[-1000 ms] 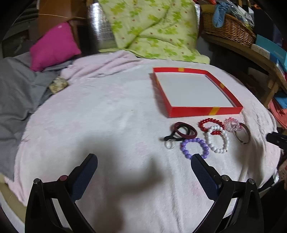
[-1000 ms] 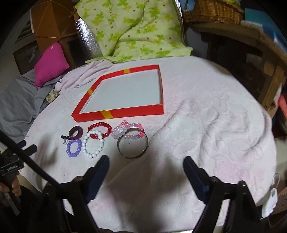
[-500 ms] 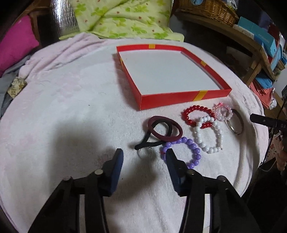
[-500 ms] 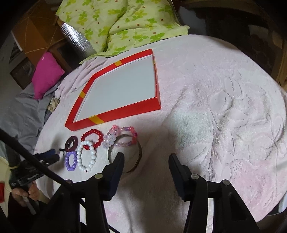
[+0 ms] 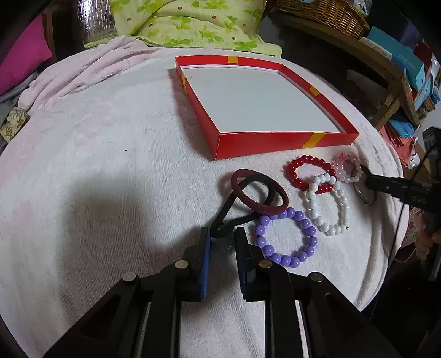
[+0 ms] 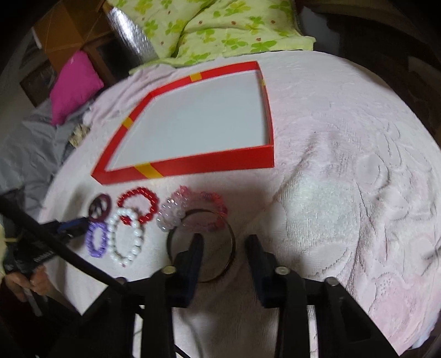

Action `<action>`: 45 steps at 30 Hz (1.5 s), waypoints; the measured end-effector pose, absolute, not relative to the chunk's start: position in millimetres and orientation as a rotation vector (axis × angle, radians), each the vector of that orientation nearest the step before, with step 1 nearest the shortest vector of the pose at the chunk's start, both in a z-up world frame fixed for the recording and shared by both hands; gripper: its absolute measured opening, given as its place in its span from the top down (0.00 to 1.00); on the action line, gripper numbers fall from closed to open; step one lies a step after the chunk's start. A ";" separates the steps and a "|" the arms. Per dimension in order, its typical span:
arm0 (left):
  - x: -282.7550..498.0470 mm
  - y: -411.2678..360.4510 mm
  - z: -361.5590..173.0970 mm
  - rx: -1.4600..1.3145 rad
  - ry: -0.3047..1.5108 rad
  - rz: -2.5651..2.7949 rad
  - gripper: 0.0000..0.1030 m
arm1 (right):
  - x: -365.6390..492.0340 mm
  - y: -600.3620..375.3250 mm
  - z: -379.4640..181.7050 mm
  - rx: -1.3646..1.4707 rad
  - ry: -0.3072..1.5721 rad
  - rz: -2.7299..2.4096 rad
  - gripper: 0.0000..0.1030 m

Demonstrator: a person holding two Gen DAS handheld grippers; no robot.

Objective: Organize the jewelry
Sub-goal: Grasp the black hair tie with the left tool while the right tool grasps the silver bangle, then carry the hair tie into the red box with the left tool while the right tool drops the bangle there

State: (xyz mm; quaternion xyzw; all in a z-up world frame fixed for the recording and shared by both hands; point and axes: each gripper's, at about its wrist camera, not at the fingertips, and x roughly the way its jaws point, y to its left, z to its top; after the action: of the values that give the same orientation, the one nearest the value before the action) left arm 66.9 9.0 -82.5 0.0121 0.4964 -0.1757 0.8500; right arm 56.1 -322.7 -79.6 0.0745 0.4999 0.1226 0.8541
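Left hand-held gripper [image 5: 222, 243]: low centre of the left wrist view, jaws closing around the near loop of the black hair tie [image 5: 228, 220]; the loop sits between the blue pads, but real pressure on it cannot be told.
Right hand-held gripper [image 6: 223, 246]: bottom centre of the right wrist view, jaws closing astride the right arc of the metal bangle [image 6: 202, 245]; one finger is planted inside the ring, the other outside, and neither pad reaches the metal (a gap shows on both sides).
Maroon hair tie [image 5: 259, 194]: lying over the black one, just above the left gripper's tips.
Purple bead bracelet [image 5: 285, 238]: flat, just right of the left gripper.
White bead bracelet [image 5: 326, 205]: right of the purple one, its top overlapping the red bead bracelet [image 5: 308, 173].
Pink bead bracelet [image 6: 193, 210]: above the bangle in the right wrist view, touching its upper rim.
Red box tray [image 5: 242, 144]: upper centre, white floor bare, yellow strips on its walls; the jewelry lies in a row just below its near wall.
Pink towel [image 5: 110, 154]: covers the surface under everything.
Background: green floral quilt [image 5: 190, 24] along the top, magenta pillow [image 6: 73, 86] at upper left, wicker basket [image 5: 322, 13] at upper right.
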 end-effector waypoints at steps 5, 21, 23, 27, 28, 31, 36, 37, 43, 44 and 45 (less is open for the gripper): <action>58.5 12.2 -80.5 0.012 1.038 -0.383 0.82 | 51.5 -325.5 -79.6 0.119 1.021 0.212 0.91; -0.5 42.3 -27.5 -0.057 0.849 -0.398 0.82 | 14.0 -354.5 -47.8 0.240 0.877 0.218 0.94; 1.2 43.7 -24.3 -0.080 0.835 -0.400 0.82 | 11.4 -351.6 -42.6 0.251 0.854 0.226 0.94; 5.4 39.7 -16.9 -0.107 0.793 -0.407 0.82 | 14.2 -347.4 -35.4 0.291 0.830 0.239 0.94; 7.8 37.1 -14.9 -0.114 0.782 -0.411 0.82 | 17.6 -346.1 -33.4 0.303 0.825 0.239 0.94; 16.9 26.7 -9.7 -0.128 0.746 -0.410 0.82 | 28.2 -342.9 -28.6 0.342 0.813 0.239 0.94; 41.0 6.3 -3.1 -0.145 0.675 -0.398 0.82 | 55.4 -334.2 -20.5 0.416 0.788 0.227 0.94; 45.7 2.4 -2.8 -0.137 0.668 -0.391 0.82 | 59.7 -332.9 -20.0 0.424 0.785 0.227 0.94; 91.2 -16.9 -16.0 -0.109 0.679 -0.335 0.82 | 103.4 -320.2 -28.3 0.450 0.806 0.199 0.94; 101.2 -19.9 -20.2 -0.097 0.693 -0.317 0.82 | 111.9 -317.2 -31.6 0.444 0.817 0.186 0.94; 105.5 -21.3 -22.5 -0.088 0.699 -0.306 0.82 | 117.1 -315.6 -33.9 0.437 0.825 0.180 0.94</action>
State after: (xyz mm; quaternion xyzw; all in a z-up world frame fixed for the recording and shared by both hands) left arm 105.5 -21.3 -22.5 -0.0429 0.3411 -0.1494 0.9271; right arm 117.1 -315.6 -33.9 0.2105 0.3970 0.0866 0.8891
